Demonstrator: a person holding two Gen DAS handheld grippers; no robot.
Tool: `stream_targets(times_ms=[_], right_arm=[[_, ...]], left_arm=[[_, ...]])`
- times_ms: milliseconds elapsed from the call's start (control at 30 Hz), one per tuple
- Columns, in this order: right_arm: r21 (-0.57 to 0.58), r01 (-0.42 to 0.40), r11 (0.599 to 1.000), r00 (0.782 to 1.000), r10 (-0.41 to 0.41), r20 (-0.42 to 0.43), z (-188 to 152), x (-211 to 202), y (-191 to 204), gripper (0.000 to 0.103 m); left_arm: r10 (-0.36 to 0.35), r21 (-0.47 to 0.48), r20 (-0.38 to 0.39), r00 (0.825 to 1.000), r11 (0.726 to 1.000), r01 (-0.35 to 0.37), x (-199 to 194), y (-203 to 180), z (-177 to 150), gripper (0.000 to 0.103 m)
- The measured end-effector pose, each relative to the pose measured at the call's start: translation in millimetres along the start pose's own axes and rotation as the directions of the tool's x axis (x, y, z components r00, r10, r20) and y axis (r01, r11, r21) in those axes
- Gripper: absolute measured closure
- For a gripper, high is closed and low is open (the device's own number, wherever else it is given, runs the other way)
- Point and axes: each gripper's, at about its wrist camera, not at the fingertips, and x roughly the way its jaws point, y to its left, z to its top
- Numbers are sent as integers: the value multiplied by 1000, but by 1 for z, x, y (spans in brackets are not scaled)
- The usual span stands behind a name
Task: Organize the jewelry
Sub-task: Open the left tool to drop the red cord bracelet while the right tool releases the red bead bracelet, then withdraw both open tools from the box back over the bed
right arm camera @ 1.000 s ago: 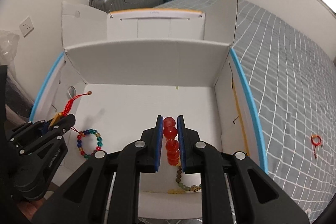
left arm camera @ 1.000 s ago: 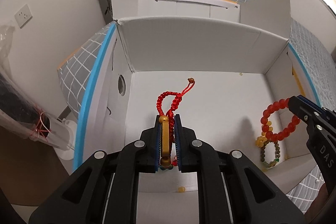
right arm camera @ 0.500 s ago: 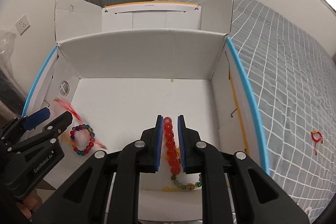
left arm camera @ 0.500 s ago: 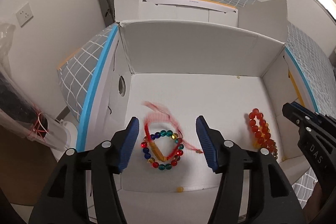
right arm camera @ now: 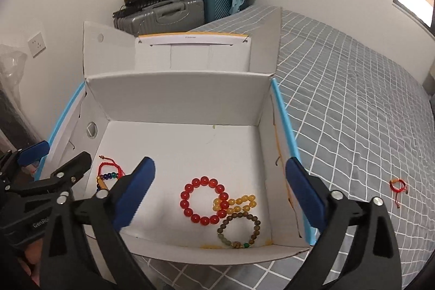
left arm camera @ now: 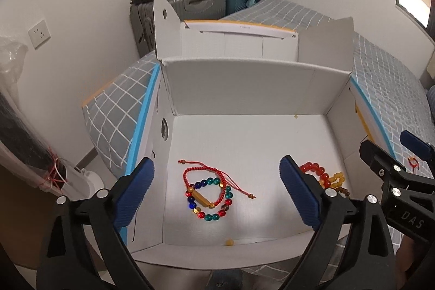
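My left gripper [left arm camera: 216,190] has its blue ribbed pads [left arm camera: 133,193] spread wide; the jaws have just been opening, and nothing sits between them now but air above the box floor. Below that gap lies what I let go: a red braided cord bracelet with a gold tube bar [left arm camera: 209,182], draped over a ring of blue, green and red glass beads [left arm camera: 210,199]. I judge they ended up stacked because the cord one fell straight down onto the bead ring.

My right gripper [right arm camera: 218,190] is the same story: jaws just opened to full spread, pads clear of everything. Under it rests the glossy red round-bead bracelet [right arm camera: 204,204], its lower right edge overlapping an amber-yellow bead bracelet [right arm camera: 238,204], with a brown-and-green wooden bead bracelet [right arm camera: 239,230] just in front, near the box's front wall. So the right side is becoming the plain-bead pile and the left the colourful pile, well apart, which looks like deliberate sorting.

All of it sits in the open white cardboard box [right arm camera: 176,105] on the grey checked bedspread [right arm camera: 353,99]. One small red cord bracelet [right arm camera: 398,185] is still out on the bedspread to the right, so I judge the job unfinished; the right gripper is nearer to it.
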Motion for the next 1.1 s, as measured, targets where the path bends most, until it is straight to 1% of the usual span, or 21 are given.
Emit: stream_targets(times_ms=[133, 267, 367, 467, 600, 667, 733, 867, 1000, 1067, 1100], right_arm=[[20, 23, 1000, 1000, -23, 5, -3, -6, -10, 7], [48, 43, 998, 999, -44, 15, -8, -15, -27, 7], [84, 75, 994, 997, -77, 24, -12, -27, -44, 7], [112, 90, 990, 995, -94, 35, -16, -42, -61, 7], [155, 143, 977, 987, -152, 48, -27, -69, -96, 7], [176, 162, 971, 984, -172, 42, -35, -80, -113, 7], [202, 182, 962, 981, -192, 33, -47, -93, -136, 7], [254, 241, 937, 968, -249, 0, -71, -111, -180, 7], [308, 305, 901, 951, -307, -44, -102, -127, -223, 7], [352, 331, 876, 943, -325, -79, -121, -134, -246, 7], [377, 344, 860, 938, -332, -97, -132, -138, -259, 7]], left_arm=[[-2, 6, 32, 999, 1000, 2, -12, -6, -1, 6], [-15, 13, 51, 999, 1000, 14, -21, -15, 0, 6], [-28, 19, 58, 998, 999, 27, -26, -26, -1, 6], [-51, 35, 70, 996, 998, 49, -35, -42, -4, 6], [-98, 82, 90, 991, 993, 91, -51, -73, -8, 6], [-130, 99, 97, 987, 988, 121, -58, -87, -10, 6], [-170, 120, 97, 981, 980, 159, -64, -107, -15, 6], [-244, 175, 69, 967, 958, 229, -69, -155, -30, 6], [-300, 219, 44, 953, 933, 284, -71, -197, -46, 6], [-341, 247, 19, 940, 912, 327, -71, -224, -56, 6], [-351, 255, 10, 936, 906, 337, -71, -234, -60, 6]])
